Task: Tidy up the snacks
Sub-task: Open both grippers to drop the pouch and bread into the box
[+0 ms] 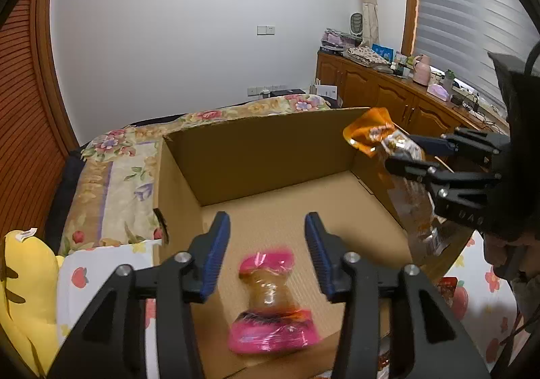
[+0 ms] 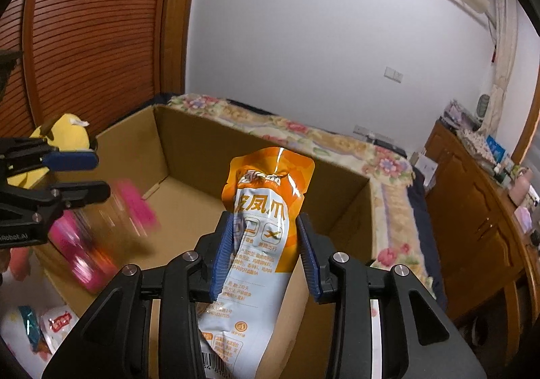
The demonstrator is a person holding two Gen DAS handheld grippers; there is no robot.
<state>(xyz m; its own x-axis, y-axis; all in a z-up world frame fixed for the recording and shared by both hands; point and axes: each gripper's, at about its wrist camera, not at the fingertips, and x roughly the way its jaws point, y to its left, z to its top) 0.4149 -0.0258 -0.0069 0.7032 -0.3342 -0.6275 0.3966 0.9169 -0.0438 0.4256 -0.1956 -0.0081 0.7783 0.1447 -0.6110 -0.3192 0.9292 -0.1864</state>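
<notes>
Blue-padded fingers point(image 1: 216, 257) of the left tool point(image 1: 267, 256) stand apart, touching nothing; a pink-ended snack packet point(image 1: 270, 301), motion-blurred, sits free between and beyond them at 6 o'clock in the left wrist view, over the near floor of the cardboard box point(image 1: 256, 156). Right tool point(image 2: 266, 254) grips an orange-and-white snack pouch point(image 2: 266, 210), pads pressed on both its sides, pouch upright over the box's near wall. From the left wrist view that pouch hangs at 3 o'clock, above the box's right wall. Box rests on a floral-covered bed point(image 1: 111, 176). Yellow plush toy point(image 1: 27, 294) lies at 8 o'clock, outside the box.
</notes>
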